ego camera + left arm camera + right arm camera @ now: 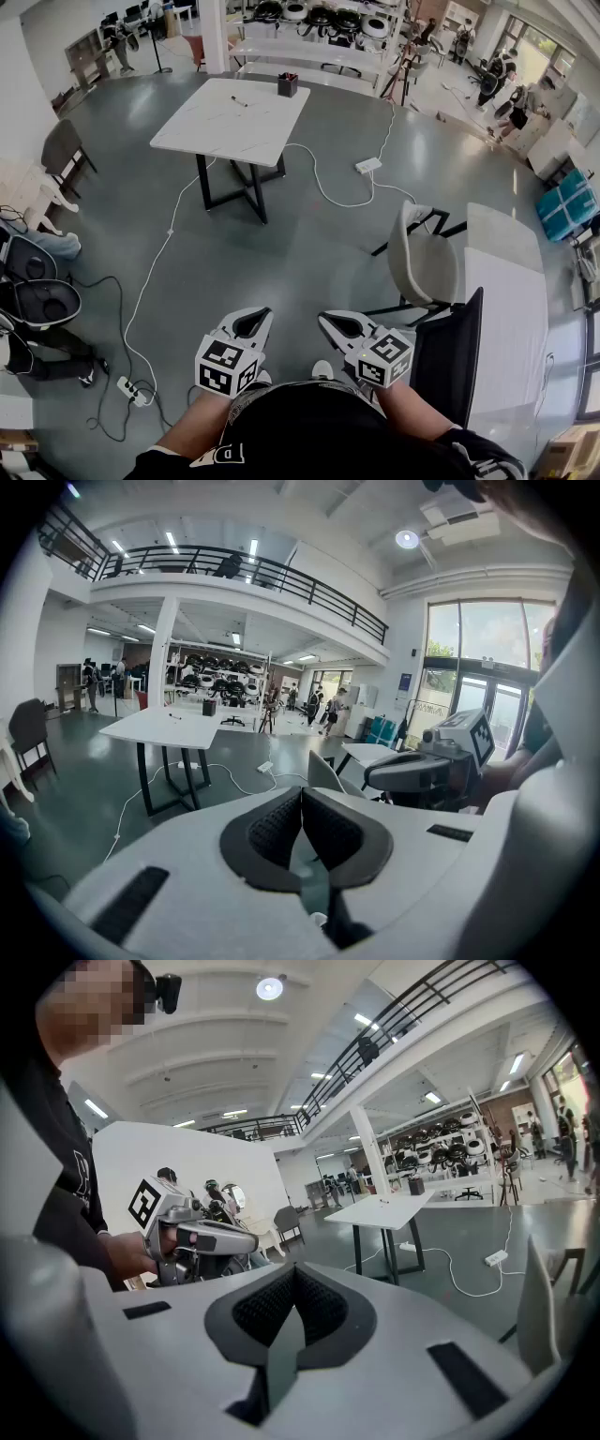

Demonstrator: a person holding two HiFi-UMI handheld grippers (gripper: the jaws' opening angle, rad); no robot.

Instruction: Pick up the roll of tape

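Tape roll cannot be made out in any view; it may lie on the white table (225,122), upper centre. Left gripper (251,323) and right gripper (339,328), lower middle, are closed and empty. The pickup looks unstarted.

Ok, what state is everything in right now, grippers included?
left gripper: jaws together, nothing between them
right gripper: jaws together, nothing between them
white table: upright, dark holder standing near its far edge
beige chair: upright, unoccupied
power strip: flat on the floor, cable attached
roll of tape: not seen in any view
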